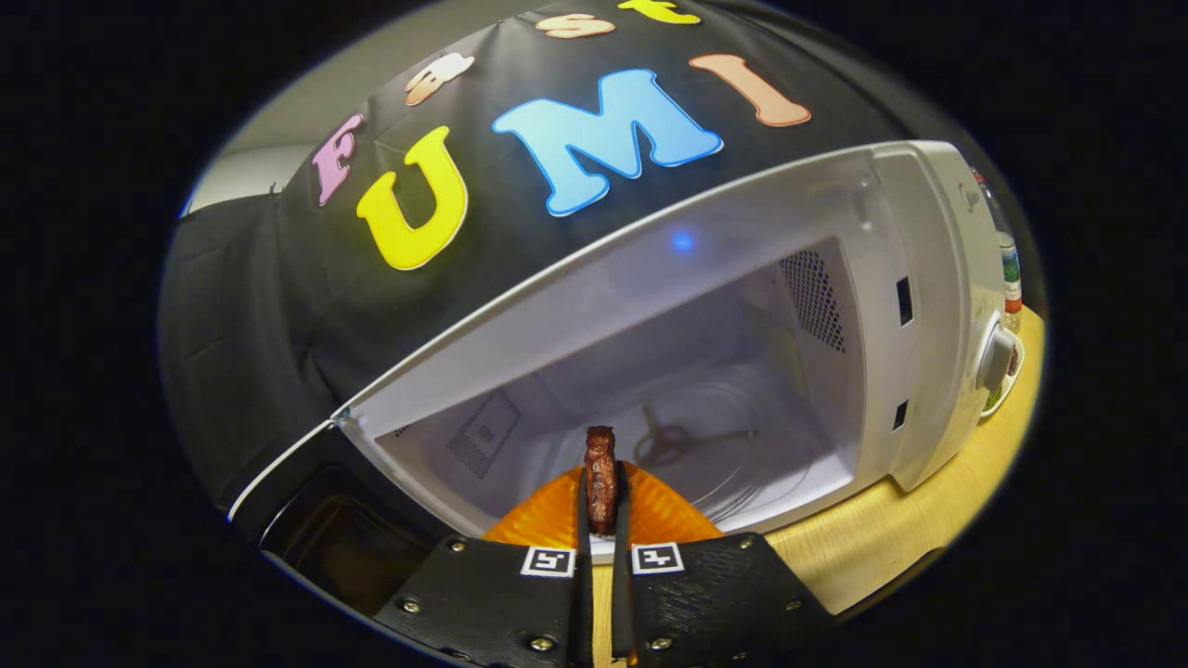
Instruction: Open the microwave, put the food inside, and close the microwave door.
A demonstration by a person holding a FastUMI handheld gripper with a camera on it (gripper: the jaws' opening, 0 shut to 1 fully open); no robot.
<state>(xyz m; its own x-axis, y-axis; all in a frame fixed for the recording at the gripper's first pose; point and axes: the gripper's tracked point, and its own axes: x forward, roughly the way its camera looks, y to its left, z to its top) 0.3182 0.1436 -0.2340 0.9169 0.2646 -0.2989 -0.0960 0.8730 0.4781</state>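
Claw point(601, 506), seen from its own camera: the two fingers point(621, 520) stand close together and pinch a dark reddish-brown piece of food point(600, 475) between them, one finger on each flat side. The food stands upright, its top rising just above the fingertips.

Microwave point(919, 306), taken as landmark: a white oven standing on a pale wooden bench point(891, 543). Its door point(316, 520) is swung fully open on the side away from the controls, the dark window pane facing up and outward. The claw and food sit at the mouth of the cavity, just over the front sill and not yet deep inside. Directly below the food, at the sill, lies a rounded orange surface point(548, 515); what it belongs to cannot be told.

Inside the cavity, beyond the food, the round glass turntable point(742, 445) rests on the floor, with the shadow of the claw cast across it. Vent grilles point(815, 299) perforate the wall on the control side, and a second vent panel marks the opposite wall. On the microwave's control panel a knob point(995, 357) projects forward. Beyond that panel, a bottle point(1010, 278) stands on the bench.
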